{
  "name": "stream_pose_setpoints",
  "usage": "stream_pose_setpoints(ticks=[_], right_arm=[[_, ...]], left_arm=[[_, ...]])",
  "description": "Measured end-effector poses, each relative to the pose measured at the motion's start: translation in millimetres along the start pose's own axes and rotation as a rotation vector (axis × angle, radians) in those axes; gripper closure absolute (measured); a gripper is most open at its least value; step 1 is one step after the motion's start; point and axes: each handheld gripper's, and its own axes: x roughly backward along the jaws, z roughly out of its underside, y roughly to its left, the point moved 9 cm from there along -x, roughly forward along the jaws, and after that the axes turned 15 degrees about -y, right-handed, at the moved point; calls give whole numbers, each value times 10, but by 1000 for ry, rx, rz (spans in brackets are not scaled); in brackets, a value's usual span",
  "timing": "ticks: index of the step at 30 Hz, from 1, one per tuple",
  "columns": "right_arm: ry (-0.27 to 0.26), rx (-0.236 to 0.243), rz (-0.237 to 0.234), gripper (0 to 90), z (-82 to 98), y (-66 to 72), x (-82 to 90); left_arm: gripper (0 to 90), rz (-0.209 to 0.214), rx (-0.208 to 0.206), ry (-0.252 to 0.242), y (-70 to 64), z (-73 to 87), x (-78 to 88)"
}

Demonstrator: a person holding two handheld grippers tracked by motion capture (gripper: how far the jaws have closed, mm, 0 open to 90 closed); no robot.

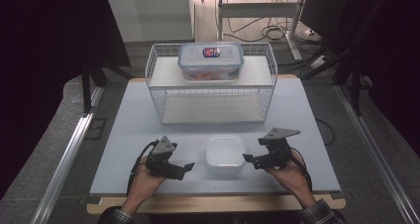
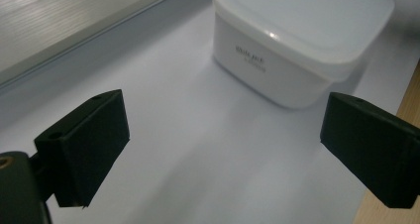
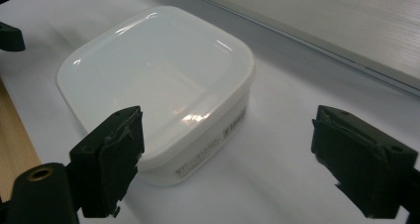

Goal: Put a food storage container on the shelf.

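Note:
A white square lidded container (image 1: pixel 225 154) sits near the table's front edge between my two grippers. My left gripper (image 1: pixel 189 167) lies just left of it and stands open, nothing between its jaws; in the left gripper view (image 2: pixel 225 140) the container (image 2: pixel 302 40) is ahead and to the right, apart from the pads. My right gripper (image 1: pixel 246 159) points at the container's right side, also open. In the right gripper view (image 3: pixel 237 159) the container (image 3: pixel 158 85) lies ahead left, with the left pad (image 3: pixel 111 159) close beside its near corner.
A white wire rack (image 1: pixel 210 92) stands at the back of the pale table (image 1: pixel 297 115). On its top shelf rests a clear box with a blue-rimmed lid (image 1: pixel 210 60). A wooden strip (image 1: pixel 213 204) runs along the front edge. Cables lie on the floor behind.

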Motion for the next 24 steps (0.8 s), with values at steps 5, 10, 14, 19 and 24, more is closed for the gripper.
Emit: stream_pose_setpoints(ticks=[5,10,14,19,24], right_arm=[[10,-17,-8,105,-36,43,-28],[25,-38,-11,139,-81,74,-33],[26,-46,-25,173,-87,69,-68],[51,-61,-55,189,-59,78,-180],[97,-63,-81,187,18,133,-273]], left_arm=[[48,54,68,-34,-31,-104,-81],[85,68,69,-28,-47,-216,-256],[116,91,80,-12,-83,-262,-420],[113,128,90,15,-158,-269,-616],[63,190,160,50,-243,-199,-729]])
